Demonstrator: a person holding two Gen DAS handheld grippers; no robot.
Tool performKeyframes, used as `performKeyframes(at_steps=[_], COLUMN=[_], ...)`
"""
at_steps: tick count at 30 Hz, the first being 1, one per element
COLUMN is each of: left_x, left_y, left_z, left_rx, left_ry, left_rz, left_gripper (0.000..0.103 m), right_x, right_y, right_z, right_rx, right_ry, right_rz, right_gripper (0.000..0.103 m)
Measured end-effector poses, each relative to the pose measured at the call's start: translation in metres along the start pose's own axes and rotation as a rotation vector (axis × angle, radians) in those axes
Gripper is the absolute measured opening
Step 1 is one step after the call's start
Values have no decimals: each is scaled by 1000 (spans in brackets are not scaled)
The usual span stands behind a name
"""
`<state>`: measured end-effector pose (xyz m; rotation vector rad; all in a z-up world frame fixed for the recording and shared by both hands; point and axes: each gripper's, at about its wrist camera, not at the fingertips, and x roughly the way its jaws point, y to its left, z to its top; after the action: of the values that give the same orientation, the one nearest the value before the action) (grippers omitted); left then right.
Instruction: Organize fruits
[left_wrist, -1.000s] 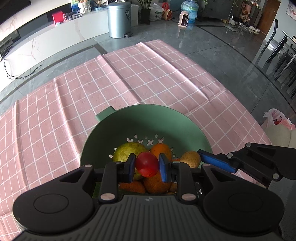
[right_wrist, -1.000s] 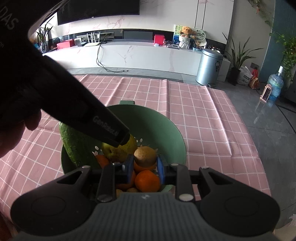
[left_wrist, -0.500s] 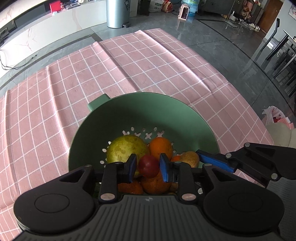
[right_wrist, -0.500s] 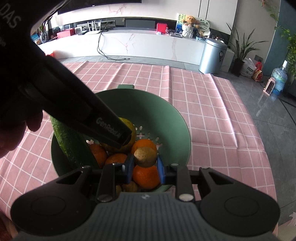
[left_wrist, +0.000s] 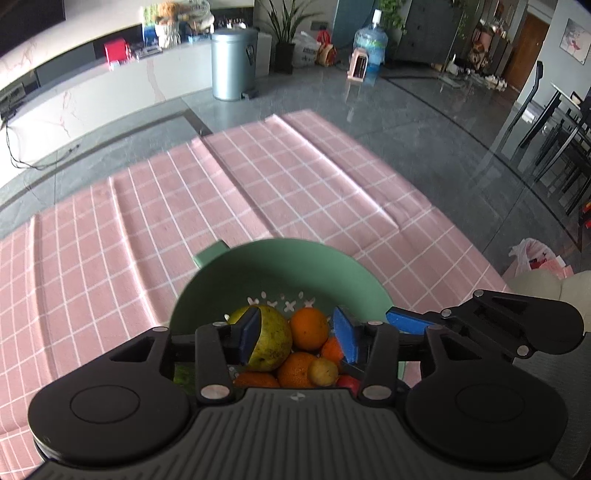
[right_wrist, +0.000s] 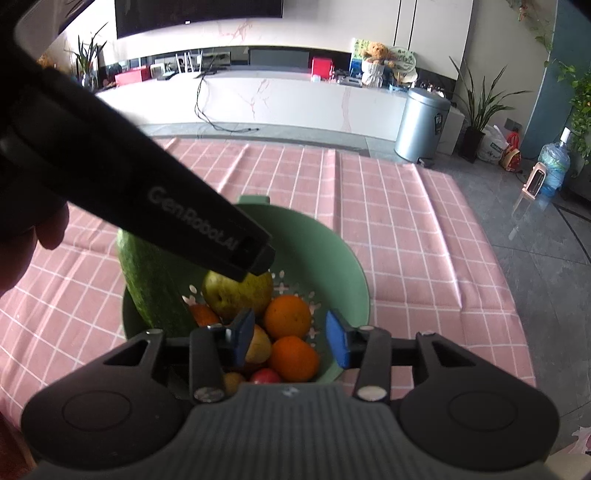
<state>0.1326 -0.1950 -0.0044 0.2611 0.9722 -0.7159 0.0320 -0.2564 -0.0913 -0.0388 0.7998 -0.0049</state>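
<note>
Both my grippers hang over the green colander (left_wrist: 295, 266), and both sets of jaws have just been opening. My left gripper (left_wrist: 297, 338) stands moderately wide with nothing pressed between its pads, and the right gripper (right_wrist: 290, 338) is narrower but also gaping, empty. The fruit is all down in the colander: a big yellow-green pear (left_wrist: 271, 341) toward the handle side, an orange (right_wrist: 287, 316) at the middle, a second orange (right_wrist: 293, 358) nearer me, a small red fruit (right_wrist: 265, 376) and a brownish one (left_wrist: 323, 372) low in the pile.

These round ones look firm and light but smooth-skinned, so I judge they'd roll or squirt out of a skewed pinch; I'd take each across its widest middle. The pear is bulkier and probably needs the jaws wider.

A long green cucumber (right_wrist: 153, 291) leans against the colander's left wall, crowding that side. My left gripper's black body crosses above the pear in the right view, so the two tools could clash. Pink checked tablecloth (left_wrist: 110, 240) lies all round the colander.
</note>
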Motion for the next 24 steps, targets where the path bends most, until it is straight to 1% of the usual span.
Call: performKeyframes(at_steps=[1, 2, 3, 4, 7, 8, 9, 10, 13, 16, 17, 18, 21, 24], left_x=[-8, -15, -24, -33, -58, -66, -74, -82, -101, -119, -124, -128, -135, -139], left_y=[0, 0, 0, 0, 0, 0, 1, 2, 4, 2, 0, -2, -8, -12], left_z=[-1, -2, -3, -4, -11, -14, -18, -22, -36, -51, -56, -60, -72, -83], left_rx=[-2, -3, -6, -8, -17, -25, -37, -53, -77, -70, -57, -40, 12, 38], left_ry=[-21, -38, -61, -85, -163, -192, -217, -245, -322, -389, -410, -425, -436, -431], left_rz=[3, 3, 5, 12, 40, 52, 63, 80, 123, 201, 233, 269, 383, 447], left_gripper=[55, 57, 58, 58, 63, 66, 72, 74, 76, 82, 86, 88, 88, 88], right_x=[-5, -11, -18, -25, -45, -52, -58, -65, -84, -100, -106, -110, -119, -122], right_y=[1, 1, 2, 2, 6, 7, 5, 7, 12, 16, 19, 21, 27, 34], right_z=[1, 3, 4, 5, 11, 11, 13, 13, 12, 8, 5, 2, -5, -10], right_rx=[4, 10, 22, 36, 70, 78, 89, 100, 139, 187, 200, 211, 226, 228], right_ry=[-10, -24, -42, -60, -110, -127, -150, -168, -219, -267, -283, -293, -292, -257], right_rz=[-3, -6, -6, -3, 12, 10, 8, 7, 15, 18, 18, 18, 13, -6], right_gripper=[42, 47, 54, 56, 58, 62, 66, 69, 70, 80, 80, 81, 82, 83])
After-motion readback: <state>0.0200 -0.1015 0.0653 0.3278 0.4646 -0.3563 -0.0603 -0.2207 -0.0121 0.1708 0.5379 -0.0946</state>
